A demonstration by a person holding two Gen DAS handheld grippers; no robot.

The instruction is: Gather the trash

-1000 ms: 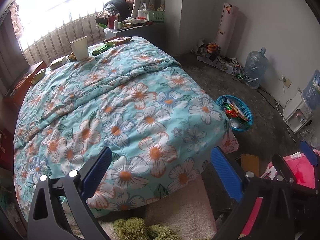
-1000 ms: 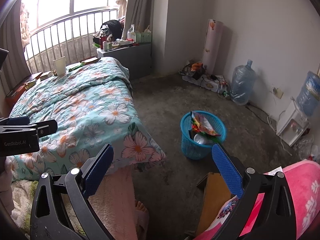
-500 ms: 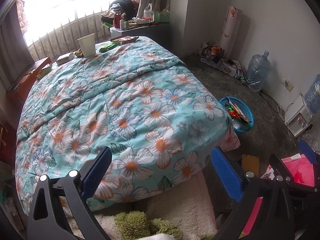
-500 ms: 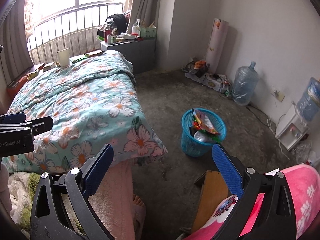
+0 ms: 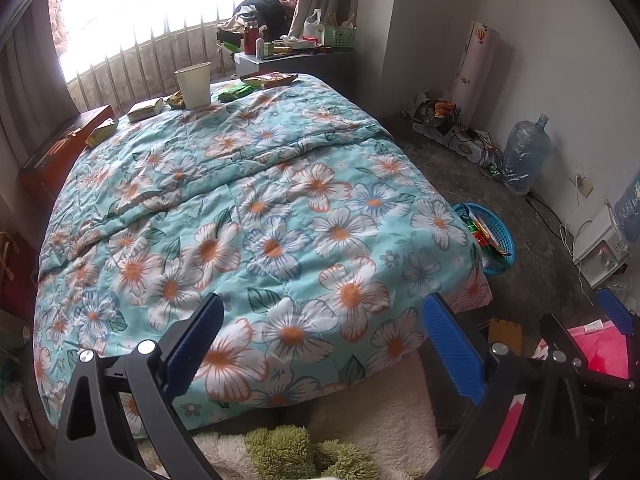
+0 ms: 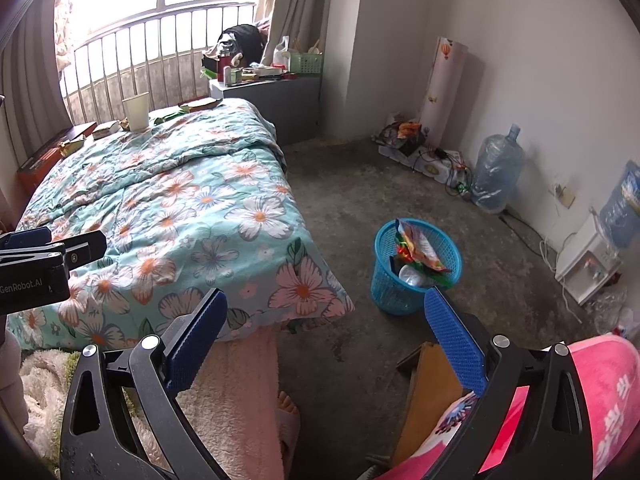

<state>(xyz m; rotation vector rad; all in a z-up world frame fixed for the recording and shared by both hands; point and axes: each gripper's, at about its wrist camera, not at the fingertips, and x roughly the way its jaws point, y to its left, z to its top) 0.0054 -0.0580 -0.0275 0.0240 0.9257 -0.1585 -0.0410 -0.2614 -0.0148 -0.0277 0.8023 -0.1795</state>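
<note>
Both my left hand-held gripper and right hand-held gripper are spread wide, empty. Wrappers and paper cup sit at 11 o'clock along the bed's far edge. Blue trash basket stands at 1 o'clock on bare open floor.

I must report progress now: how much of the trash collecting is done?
Some wrappers already sit in the blue plastic basket. Nothing is in hand: left gripper and right gripper are open and empty. The white paper cup and snack packets remain on the floral quilt.
</note>
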